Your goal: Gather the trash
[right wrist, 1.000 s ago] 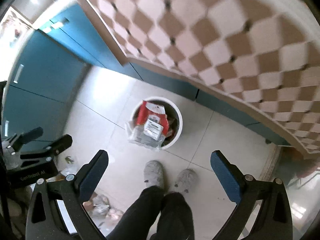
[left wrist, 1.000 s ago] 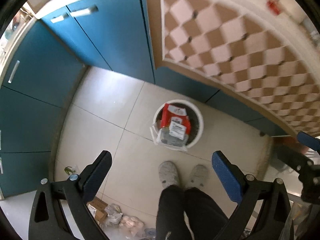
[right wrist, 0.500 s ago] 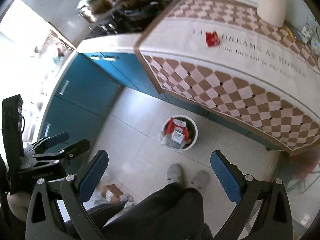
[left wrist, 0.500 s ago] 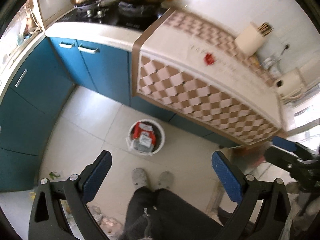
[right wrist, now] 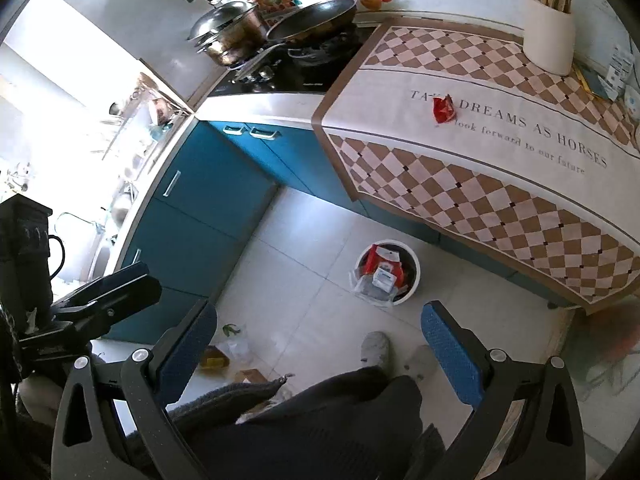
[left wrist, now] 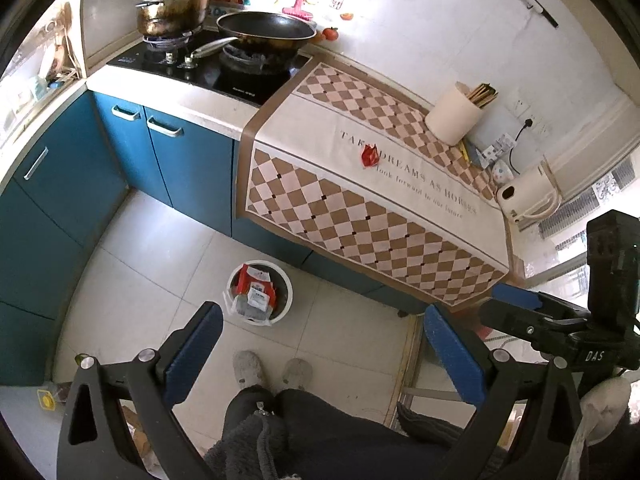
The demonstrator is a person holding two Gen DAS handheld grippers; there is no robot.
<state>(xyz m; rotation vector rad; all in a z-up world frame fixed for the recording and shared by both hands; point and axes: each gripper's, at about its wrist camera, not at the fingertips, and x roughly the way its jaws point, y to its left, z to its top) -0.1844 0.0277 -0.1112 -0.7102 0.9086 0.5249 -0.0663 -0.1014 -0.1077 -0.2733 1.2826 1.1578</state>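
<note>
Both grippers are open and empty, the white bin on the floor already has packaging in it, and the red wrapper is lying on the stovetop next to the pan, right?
Not quite. The red wrapper lies on the checkered cloth over the counter, well apart from the pan, as the right wrist view shows. The rest holds: left gripper and right gripper are open and empty, and the white bin holds packaging.

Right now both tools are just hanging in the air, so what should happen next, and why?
Probably reach the right gripper toward the red wrapper lying on the checkered cloth. Its jaws are open and empty, and that wrapper looks like the one scrap on the counter, while the trash bin below already holds packets.
</note>
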